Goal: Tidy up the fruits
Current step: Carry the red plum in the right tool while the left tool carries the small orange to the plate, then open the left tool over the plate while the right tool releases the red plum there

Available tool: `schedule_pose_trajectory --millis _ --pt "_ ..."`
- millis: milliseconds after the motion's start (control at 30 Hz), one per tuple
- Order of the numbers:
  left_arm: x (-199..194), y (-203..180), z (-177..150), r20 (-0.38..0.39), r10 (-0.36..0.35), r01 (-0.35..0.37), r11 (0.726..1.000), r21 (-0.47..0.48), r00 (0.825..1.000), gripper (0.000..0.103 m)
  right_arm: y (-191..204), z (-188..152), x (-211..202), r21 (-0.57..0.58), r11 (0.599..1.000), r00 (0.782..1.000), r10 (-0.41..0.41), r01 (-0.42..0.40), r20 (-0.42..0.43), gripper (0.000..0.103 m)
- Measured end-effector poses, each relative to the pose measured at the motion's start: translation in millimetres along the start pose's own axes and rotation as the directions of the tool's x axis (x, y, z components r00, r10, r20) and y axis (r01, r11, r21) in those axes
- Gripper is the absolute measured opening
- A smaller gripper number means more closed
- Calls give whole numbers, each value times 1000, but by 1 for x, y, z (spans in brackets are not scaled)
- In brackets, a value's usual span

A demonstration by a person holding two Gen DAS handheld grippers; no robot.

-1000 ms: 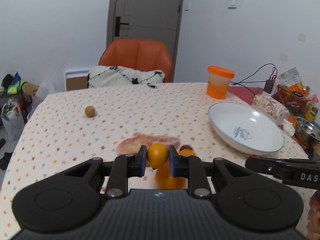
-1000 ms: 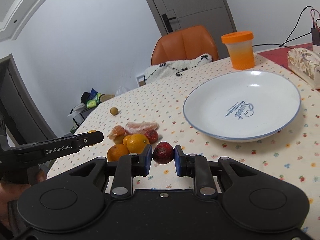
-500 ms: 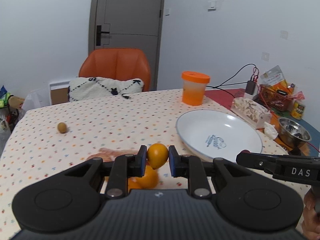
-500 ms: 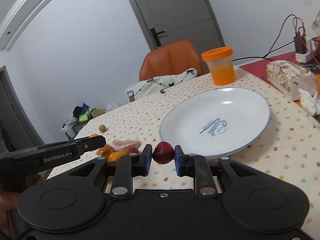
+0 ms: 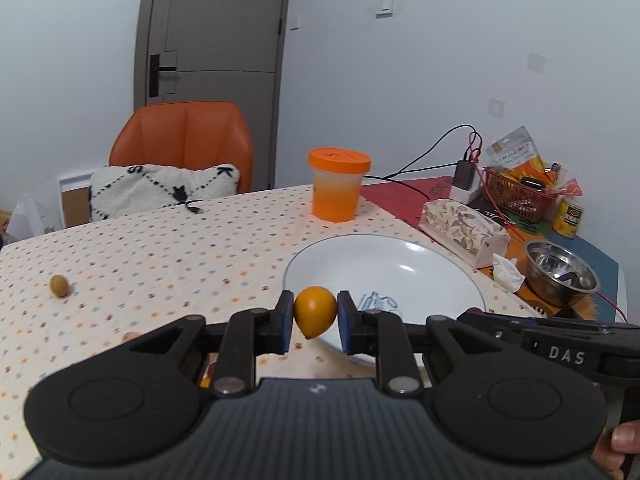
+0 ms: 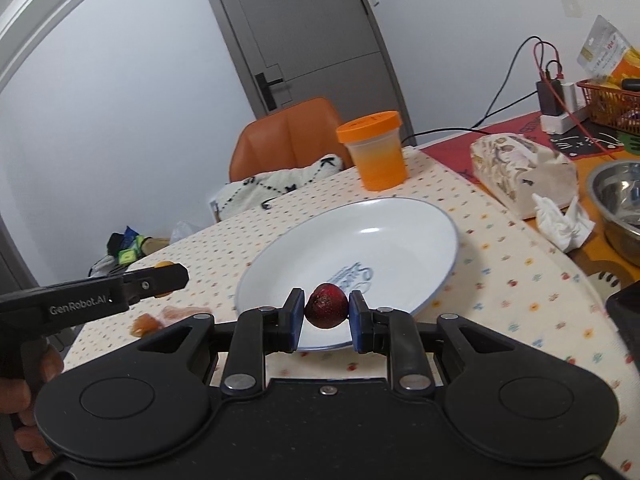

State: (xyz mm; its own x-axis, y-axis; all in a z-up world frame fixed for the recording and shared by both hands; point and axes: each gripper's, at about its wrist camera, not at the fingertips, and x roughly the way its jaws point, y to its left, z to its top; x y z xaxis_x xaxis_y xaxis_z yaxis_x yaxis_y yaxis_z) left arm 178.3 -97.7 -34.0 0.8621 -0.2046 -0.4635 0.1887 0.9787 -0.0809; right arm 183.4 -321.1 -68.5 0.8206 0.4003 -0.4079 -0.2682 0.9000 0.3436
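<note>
The left gripper (image 5: 315, 317) pinched a small orange fruit (image 5: 315, 310) at the white plate's (image 5: 420, 256) 7 o'clock edge. The right gripper (image 6: 326, 313) pinched a dark red fruit (image 6: 326, 305) over its 6 o'clock rim. Let go too high, and the round fruits might roll off.

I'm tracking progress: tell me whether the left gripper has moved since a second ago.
Yes. The left gripper, shut on the orange fruit, has moved right, from over the fruit pile to the white plate near rim.
</note>
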Motion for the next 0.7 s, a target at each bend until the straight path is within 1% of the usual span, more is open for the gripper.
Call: schedule_pose_trajectory --millis 100,300,567,700 --pt "9 -5 4 -4 -5 5 1000 13 1000 21 -4 3 6 -11 1000 1000 -13 13 2 22" --pt "29 -9 10 -26 -3 4 1000 23 1000 21 -10 10 22 -24 1000 1000 -9 9 3 23" --pt "54 -9 12 -62 12 -11 1000 14 998 21 -10 16 42 -81 997 1000 -18 17 -9 23" --pt "63 -9 13 -77 13 -12 1000 10 997 21 -14 17 50 -78 997 999 -21 19 -27 23"
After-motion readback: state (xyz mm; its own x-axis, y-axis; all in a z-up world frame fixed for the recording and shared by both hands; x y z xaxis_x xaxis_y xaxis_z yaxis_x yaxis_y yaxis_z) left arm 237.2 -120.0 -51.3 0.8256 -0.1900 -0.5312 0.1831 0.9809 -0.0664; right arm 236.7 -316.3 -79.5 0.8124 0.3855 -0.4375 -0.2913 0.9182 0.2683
